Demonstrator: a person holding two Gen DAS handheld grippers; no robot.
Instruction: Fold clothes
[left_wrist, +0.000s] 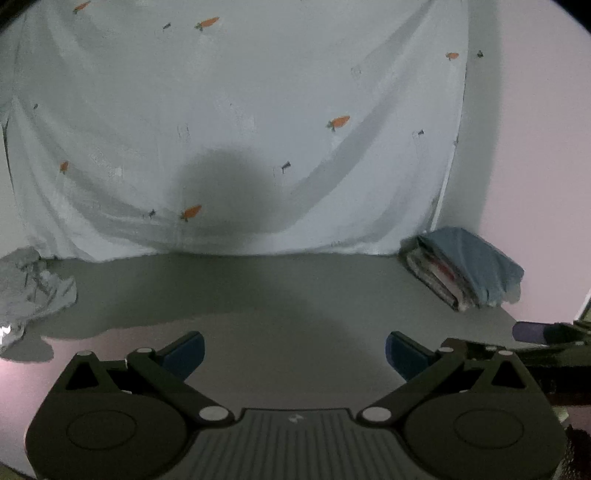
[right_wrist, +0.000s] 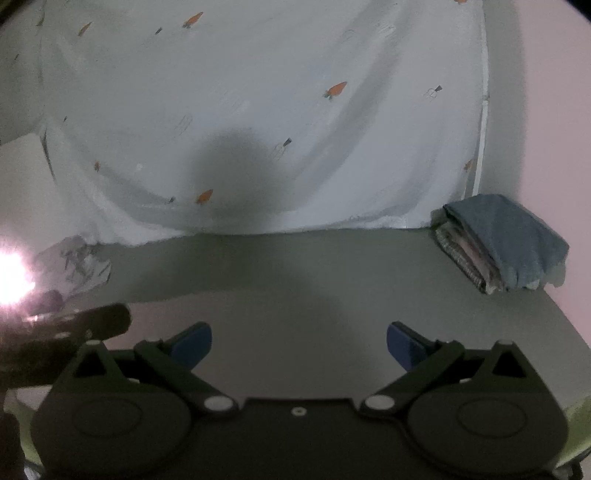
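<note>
Grey-white thin fabric, heavily creased, seen at the far left of the desk (left_wrist: 277, 295): a crumpled garment (left_wrist: 31, 291), bunched into a low irregular heap with no clear long axis, not yet folded. Found well apart from it, at the far right of the desk, a folded stack (left_wrist: 469, 273) of clothes, squared and blocky, topped with a soft dusty-blue cloth draped over its right side. Lay with its long axis on a diagonal, from the backdrop toward the near right, layered fold edges turned toward the desk's middle, striped greys and a trace of red among the layers. Stood just beside the lower right corner of a white sheet (left_wrist: 240, 110) hung behind, smooth but sagging in long curved folds, printed with small orange carrots. Left gripper (left_wrist: 295, 349) held low over the bare matte grey desk, blue fingers (left_wrist: 188, 350) spread wide with nothing between them. Right gripper (right_wrist: 299, 341) likewise over bare desk, fingers (right_wrist: 194, 343) wide apart and holding nothing, just beside the left one.
</note>
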